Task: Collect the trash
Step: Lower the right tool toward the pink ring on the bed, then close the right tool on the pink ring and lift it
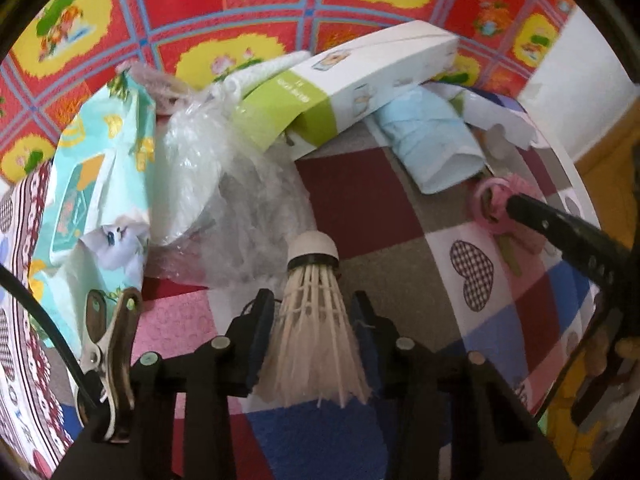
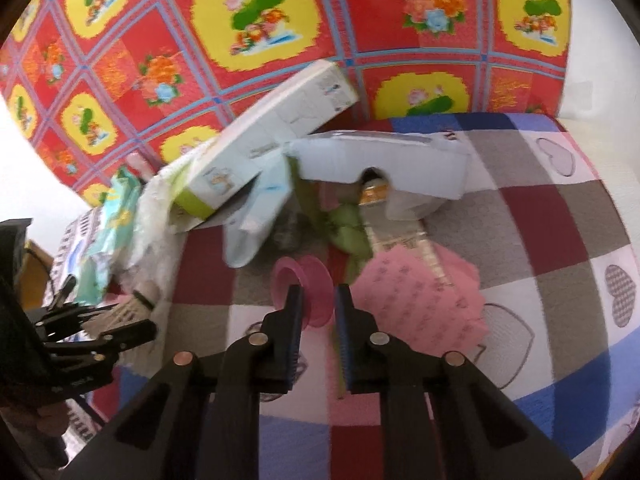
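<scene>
Your left gripper (image 1: pixel 314 316) has a white feather shuttlecock (image 1: pixel 316 320) between its jaws, the pads pressing the feather skirt from both sides, the cork tip pointing away from you toward the pile. Your right gripper (image 2: pixel 316 304) is clamped on the rim of a pink plastic spool (image 2: pixel 304 292), one finger reaching inside the ring and the other outside it. From the left wrist view you see that spool (image 1: pixel 494 200) at the tip of the right gripper's black finger, off to the right.

Both grippers are over a patchwork cloth (image 1: pixel 400 208) of maroon, grey, white and blue squares with checked hearts. The rest of the trash lies heaped at the cloth's far edge: a white and green carton (image 1: pixel 344 92) tilted across the top, crumpled clear plastic (image 1: pixel 224 184) just left of the shuttlecock, a mint-coloured wipes pack (image 1: pixel 100 168) further left, and a light blue mask (image 1: pixel 432 144) beneath the carton. Beside your right gripper sits a pink scalloped paper (image 2: pixel 420 300), touching a clear bottle (image 2: pixel 400 236) that runs under a torn white box (image 2: pixel 380 164)
</scene>
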Tool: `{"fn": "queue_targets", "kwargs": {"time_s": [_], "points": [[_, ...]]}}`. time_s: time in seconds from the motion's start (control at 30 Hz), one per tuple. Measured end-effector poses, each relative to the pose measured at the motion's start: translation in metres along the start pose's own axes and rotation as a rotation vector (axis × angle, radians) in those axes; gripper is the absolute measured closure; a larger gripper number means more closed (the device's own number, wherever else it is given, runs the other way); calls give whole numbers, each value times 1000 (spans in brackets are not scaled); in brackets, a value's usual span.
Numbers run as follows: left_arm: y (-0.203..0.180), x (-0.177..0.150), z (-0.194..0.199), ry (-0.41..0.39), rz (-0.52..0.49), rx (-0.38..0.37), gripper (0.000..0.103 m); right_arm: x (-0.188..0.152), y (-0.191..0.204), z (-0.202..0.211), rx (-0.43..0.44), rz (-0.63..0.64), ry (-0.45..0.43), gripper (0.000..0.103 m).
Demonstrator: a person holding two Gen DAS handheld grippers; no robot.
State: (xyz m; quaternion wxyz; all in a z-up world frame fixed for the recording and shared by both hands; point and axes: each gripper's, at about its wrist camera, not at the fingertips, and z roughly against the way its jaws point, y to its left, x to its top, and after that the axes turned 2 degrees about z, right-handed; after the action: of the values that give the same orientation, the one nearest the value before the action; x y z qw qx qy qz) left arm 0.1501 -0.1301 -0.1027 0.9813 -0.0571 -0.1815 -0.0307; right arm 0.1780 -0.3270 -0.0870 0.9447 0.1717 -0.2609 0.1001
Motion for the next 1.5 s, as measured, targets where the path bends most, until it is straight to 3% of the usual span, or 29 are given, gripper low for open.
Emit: {"fn": "queue_targets", "kwargs": {"time_s": [0.3, 0.6, 0.9, 1.0, 1.23, 1.5], "points": [[6, -13, -9, 36, 23, -26, 60, -8, 6, -11, 19, -16, 58, 86], [16, -7, -6, -5, 22, -44, 60, -17, 9, -23, 11, -56, 102, 84], [16, -8, -5, -14, 20, -45, 60, -23, 14, -21, -11, -83, 90, 83], [16, -8, -4, -15, 20, -54, 65, -28, 18, -16, -26, -73, 80, 83], [20, -15, 12, -46, 14, -91, 67, -33, 30, 0, -35, -60, 47, 93], [22, -22, 33, -72, -1, -129, 67, -45, 43, 17, -31, -74, 22, 94]]}}
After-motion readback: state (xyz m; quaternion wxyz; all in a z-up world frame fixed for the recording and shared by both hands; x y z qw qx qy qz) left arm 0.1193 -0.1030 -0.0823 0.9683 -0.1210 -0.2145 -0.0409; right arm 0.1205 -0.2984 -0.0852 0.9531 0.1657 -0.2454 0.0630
